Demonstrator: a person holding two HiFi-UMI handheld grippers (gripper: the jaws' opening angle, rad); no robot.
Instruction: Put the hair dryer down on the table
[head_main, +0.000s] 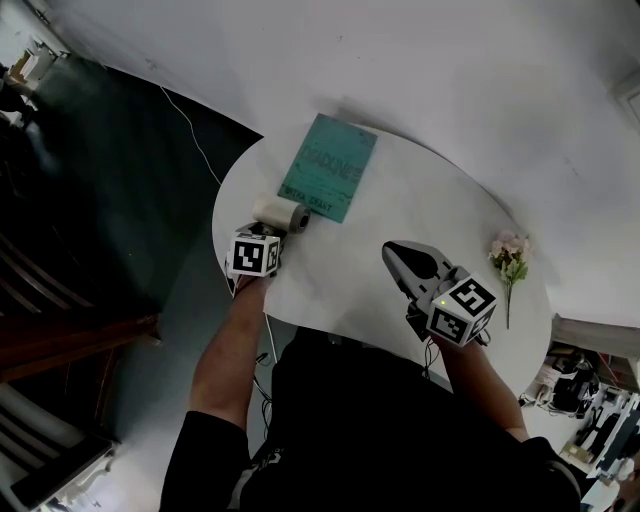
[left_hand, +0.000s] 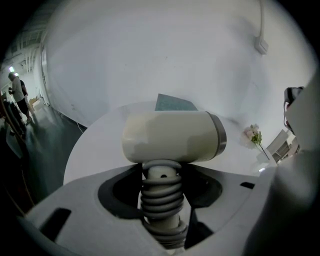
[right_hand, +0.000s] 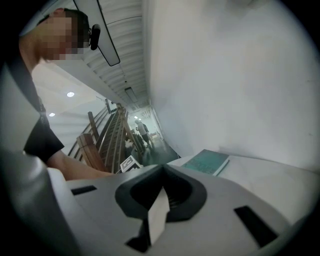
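1. Our left gripper's (left_hand: 161, 200) jaws pinched the hair dryer's (left_hand: 172, 136) cord-wrapped handle; our right gripper's (right_hand: 159, 210) were pressed together, empty.
2. The hair dryer was over the table's (head_main: 400, 200) left edge, beside a teal book (head_main: 328, 166).
3. We judged set-down underway: next, rest it, then release.

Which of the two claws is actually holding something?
The left claw: its jaws are closed on the handle of the cream hair dryer. The right claw holds nothing, and its jaws are together.
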